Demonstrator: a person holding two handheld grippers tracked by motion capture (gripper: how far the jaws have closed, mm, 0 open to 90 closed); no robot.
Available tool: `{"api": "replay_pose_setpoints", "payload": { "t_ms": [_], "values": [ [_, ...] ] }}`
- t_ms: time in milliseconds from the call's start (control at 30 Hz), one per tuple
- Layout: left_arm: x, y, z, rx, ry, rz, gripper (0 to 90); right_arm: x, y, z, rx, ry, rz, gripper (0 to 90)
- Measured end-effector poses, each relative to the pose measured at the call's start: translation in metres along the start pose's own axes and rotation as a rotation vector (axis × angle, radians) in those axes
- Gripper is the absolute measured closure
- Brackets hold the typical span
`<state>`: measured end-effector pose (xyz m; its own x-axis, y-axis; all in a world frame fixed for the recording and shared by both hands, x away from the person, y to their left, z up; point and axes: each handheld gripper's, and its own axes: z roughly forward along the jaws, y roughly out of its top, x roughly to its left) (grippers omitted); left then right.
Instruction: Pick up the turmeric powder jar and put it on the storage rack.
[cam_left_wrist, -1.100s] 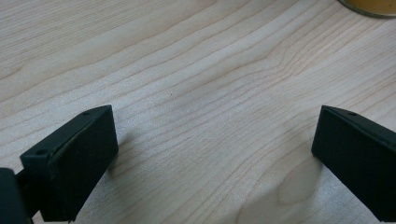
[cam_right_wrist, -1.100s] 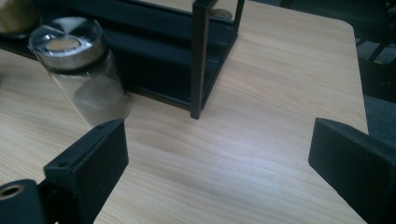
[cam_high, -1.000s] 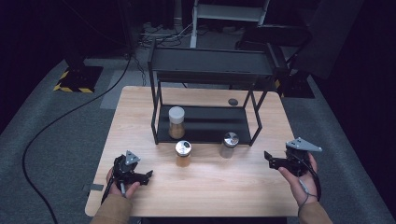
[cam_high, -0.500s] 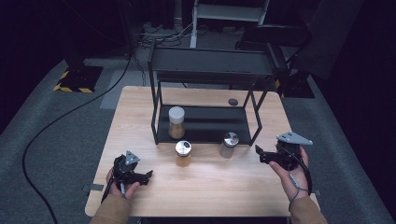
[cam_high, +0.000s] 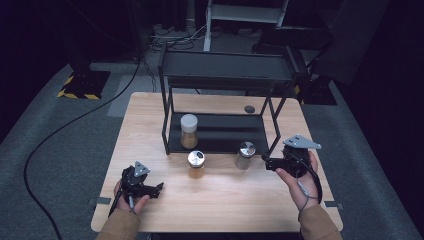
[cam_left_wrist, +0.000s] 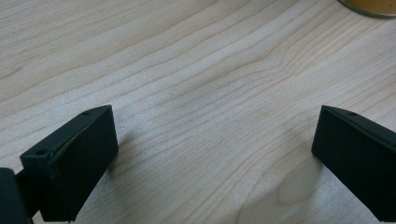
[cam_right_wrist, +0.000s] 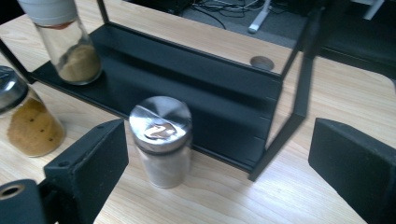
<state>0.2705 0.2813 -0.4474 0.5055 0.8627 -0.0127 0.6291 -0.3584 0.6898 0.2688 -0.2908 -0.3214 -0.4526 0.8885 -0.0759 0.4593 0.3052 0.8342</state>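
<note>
Three spice jars stand by a black two-tier rack (cam_high: 227, 65). A white-lidded jar (cam_high: 189, 131) (cam_right_wrist: 65, 42) sits on the lower shelf. In front of the rack stand a silver-lidded jar of brown spice (cam_high: 196, 164) (cam_right_wrist: 23, 116) and a silver-lidded jar of pale powder (cam_high: 245, 155) (cam_right_wrist: 161, 140). My right gripper (cam_high: 271, 164) (cam_right_wrist: 219, 158) is open, just right of the pale jar and pointing at it without touching. My left gripper (cam_high: 158, 189) (cam_left_wrist: 210, 140) rests open on the wood at the front left, nothing between its jaws.
The rack's front right post (cam_right_wrist: 299, 88) rises just ahead of the right gripper. A small dark round disc (cam_high: 249, 109) lies on the wooden table (cam_high: 225, 200) behind the rack. Bare wood spreads between the two hands.
My right gripper has moved left and forward, closing in on the pale-powder jar. The left gripper has stayed where it was.
</note>
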Motion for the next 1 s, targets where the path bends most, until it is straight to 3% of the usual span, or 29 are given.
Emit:
{"api": "replay_pose_setpoints", "payload": {
  "t_ms": [1000],
  "values": [
    [0.0, 0.0, 0.0, 0.0, 0.0, 0.0, 0.3, 0.041, 0.032, 0.028, -0.027, 0.127, -0.053, 4.8]
  ]
}}
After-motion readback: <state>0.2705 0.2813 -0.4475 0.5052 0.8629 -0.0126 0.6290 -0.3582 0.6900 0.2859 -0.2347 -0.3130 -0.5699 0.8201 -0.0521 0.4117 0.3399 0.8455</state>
